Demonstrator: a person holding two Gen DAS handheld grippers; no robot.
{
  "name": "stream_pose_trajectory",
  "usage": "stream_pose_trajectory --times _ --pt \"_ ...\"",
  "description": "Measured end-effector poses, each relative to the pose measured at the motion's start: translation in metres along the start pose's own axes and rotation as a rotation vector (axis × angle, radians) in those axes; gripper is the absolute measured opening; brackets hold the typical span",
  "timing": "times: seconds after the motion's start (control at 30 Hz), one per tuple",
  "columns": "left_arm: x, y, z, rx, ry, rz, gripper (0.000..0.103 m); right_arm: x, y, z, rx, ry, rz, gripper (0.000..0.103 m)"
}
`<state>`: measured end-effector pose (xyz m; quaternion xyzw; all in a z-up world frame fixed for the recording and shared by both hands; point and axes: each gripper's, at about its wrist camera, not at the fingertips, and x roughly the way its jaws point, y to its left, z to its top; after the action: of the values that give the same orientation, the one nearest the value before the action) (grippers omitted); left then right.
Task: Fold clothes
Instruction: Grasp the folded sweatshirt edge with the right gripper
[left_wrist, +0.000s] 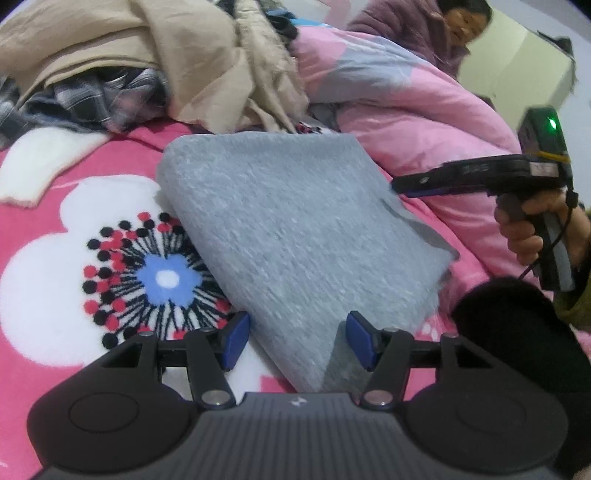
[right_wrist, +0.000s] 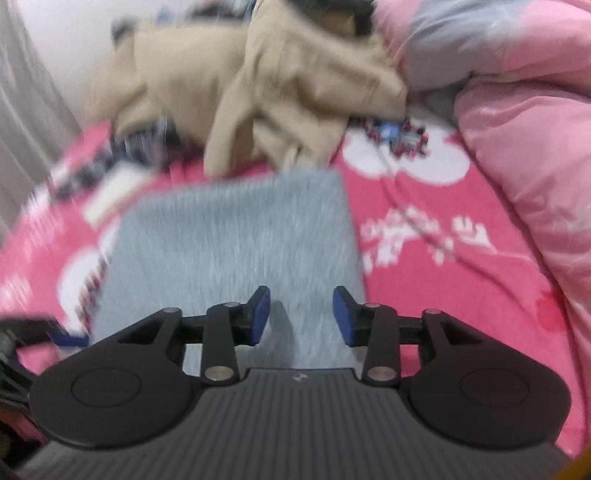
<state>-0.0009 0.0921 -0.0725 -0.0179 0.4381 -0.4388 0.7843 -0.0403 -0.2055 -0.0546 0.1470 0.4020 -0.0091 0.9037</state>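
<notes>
1. Grey garment (left_wrist: 295, 229) lies folded into a neat rectangle on the bed, on the pink flowered blanket (left_wrist: 55, 258). Flat and squared, so this fold looks finished.
2. Left gripper (left_wrist: 297, 341): jaws apart, straddling the near corner of the garment. Pads don't press it, so nothing is held; probably just released, or ready to square the edge.
3. Right gripper (right_wrist: 301, 317): jaws apart over the garment's near edge, empty. The view is motion-blurred. From the left wrist camera it hangs beside the garment's right edge.
4. Beige clothes (left_wrist: 166, 62) and a plaid piece (left_wrist: 103, 96) are heaped behind, near the pink quilt (left_wrist: 406, 103); likely the unfolded stock, kept clear of the work area.
5. Likely next: shift the grey piece aside and pull one from the heap.
</notes>
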Motion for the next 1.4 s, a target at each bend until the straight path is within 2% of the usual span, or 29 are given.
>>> stream_pose_trajectory --times 0.03,0.13,0.23,0.3,0.4,0.6,0.73,0.8,0.93,1.03,1.07,1.13,1.3,1.4 --pt "0.002 0.003 0.001 -0.021 -0.001 -0.005 0.059 0.002 -0.013 0.002 0.067 -0.012 0.027 0.055" --pt "0.010 0.017 0.005 -0.119 0.002 -0.046 0.059 0.019 -0.056 0.003 0.270 0.009 0.116 0.061" --pt "0.021 0.034 0.009 -0.230 0.006 -0.096 0.059 0.041 -0.077 -0.003 0.366 0.078 0.214 0.073" --pt "0.029 0.045 0.012 -0.272 0.003 -0.138 0.059 0.056 -0.084 -0.006 0.396 0.120 0.276 0.076" --pt "0.042 0.055 0.018 -0.303 -0.010 -0.181 0.060 0.073 -0.089 -0.001 0.420 0.114 0.372 0.082" --pt "0.049 0.058 0.017 -0.290 -0.047 -0.221 0.061 0.110 -0.088 0.026 0.448 0.106 0.517 0.083" --pt "0.047 0.055 0.012 -0.268 -0.072 -0.218 0.060 0.136 -0.079 0.042 0.430 0.132 0.572 0.087" --pt "0.045 0.055 0.011 -0.268 -0.073 -0.218 0.060 0.133 -0.074 0.041 0.382 0.157 0.590 0.086" --pt "0.045 0.055 0.011 -0.278 -0.072 -0.217 0.058 0.110 -0.072 0.015 0.346 0.260 0.665 0.084" --pt "0.045 0.053 0.010 -0.274 -0.078 -0.202 0.057 0.099 -0.072 0.002 0.355 0.250 0.690 0.082" --pt "0.045 0.051 0.009 -0.265 -0.084 -0.187 0.055 0.103 -0.071 0.003 0.364 0.247 0.686 0.080" --pt "0.044 0.046 0.008 -0.247 -0.098 -0.157 0.049 0.116 -0.067 0.009 0.367 0.252 0.664 0.058" --pt "0.040 0.046 0.003 -0.263 -0.131 -0.144 0.042 0.123 -0.053 0.020 0.352 0.288 0.619 0.048" --pt "0.039 0.050 0.006 -0.304 -0.133 -0.162 0.035 0.105 -0.036 0.026 0.340 0.270 0.526 0.042"
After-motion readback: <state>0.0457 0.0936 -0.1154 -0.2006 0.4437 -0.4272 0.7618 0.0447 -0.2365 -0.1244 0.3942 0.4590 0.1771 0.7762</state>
